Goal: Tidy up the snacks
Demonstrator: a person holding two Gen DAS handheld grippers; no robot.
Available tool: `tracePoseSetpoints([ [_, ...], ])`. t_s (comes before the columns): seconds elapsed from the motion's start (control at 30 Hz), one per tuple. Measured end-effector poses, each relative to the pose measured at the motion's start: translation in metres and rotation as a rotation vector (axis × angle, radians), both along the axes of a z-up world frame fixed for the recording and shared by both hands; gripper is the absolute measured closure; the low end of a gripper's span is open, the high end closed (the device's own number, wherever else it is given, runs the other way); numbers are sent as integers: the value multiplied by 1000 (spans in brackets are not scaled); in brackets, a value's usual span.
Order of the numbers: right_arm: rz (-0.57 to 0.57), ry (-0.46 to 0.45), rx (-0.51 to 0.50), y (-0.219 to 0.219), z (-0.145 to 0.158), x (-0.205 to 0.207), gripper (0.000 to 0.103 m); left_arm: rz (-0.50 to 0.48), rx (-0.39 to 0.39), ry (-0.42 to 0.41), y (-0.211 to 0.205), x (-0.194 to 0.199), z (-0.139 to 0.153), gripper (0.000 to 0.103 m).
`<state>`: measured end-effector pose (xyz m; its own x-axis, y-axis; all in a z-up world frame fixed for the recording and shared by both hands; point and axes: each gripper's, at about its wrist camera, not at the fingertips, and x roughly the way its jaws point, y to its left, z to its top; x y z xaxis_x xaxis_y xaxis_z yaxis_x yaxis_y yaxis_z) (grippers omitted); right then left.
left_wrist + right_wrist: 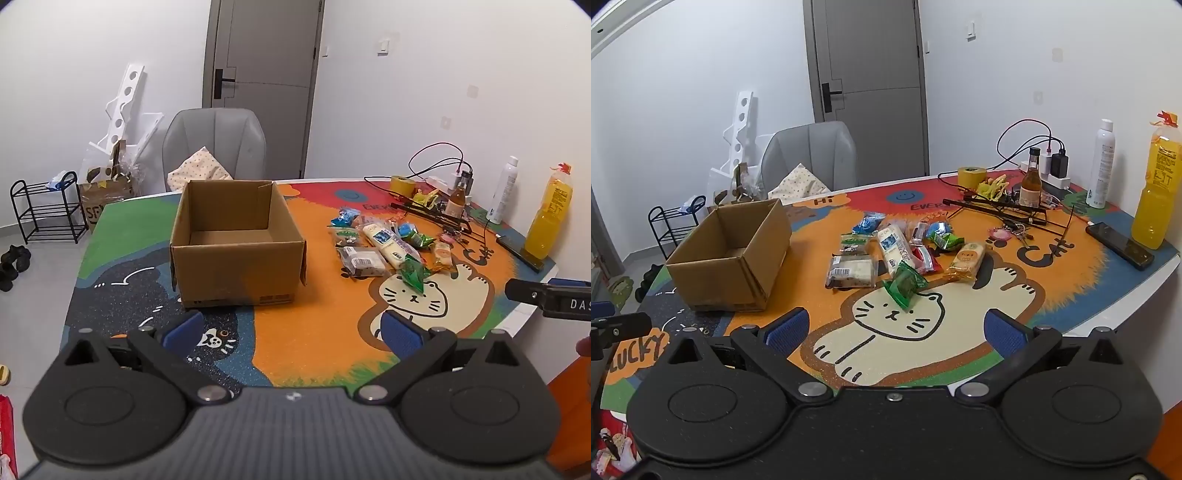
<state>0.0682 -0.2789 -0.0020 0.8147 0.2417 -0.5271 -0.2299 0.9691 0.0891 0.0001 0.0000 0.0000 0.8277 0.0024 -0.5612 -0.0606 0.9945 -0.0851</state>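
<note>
Both grippers are hovering with jaws wide, holding nothing.
Left gripper [291, 328] and right gripper [897, 328] are facing the square corrugated cardboard box [236, 243] and crinkled foil snack packets [897, 254].

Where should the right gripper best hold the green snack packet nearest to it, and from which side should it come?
Probably from above, across the puffed middle of the green packet. It lies flat, nearest the open right gripper, with bare mat on its near sides.

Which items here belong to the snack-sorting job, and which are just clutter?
Job: cardboard box, snack packets, green packet.

Clutter: tape roll, brown bottle, white spray can, yellow bottle, phone, keys, chargers.
</note>
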Motion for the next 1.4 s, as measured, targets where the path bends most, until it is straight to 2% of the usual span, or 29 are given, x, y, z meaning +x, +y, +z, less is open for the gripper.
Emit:
tracePoseSetpoints([
  [0.53,-3,-16,-8,0,4,-2,0,-4,-10,-34,0,-3,5,1],
  [1.4,12,-29,-6,1,5,-5,0,7,-24,-31,7,-4,5,1],
])
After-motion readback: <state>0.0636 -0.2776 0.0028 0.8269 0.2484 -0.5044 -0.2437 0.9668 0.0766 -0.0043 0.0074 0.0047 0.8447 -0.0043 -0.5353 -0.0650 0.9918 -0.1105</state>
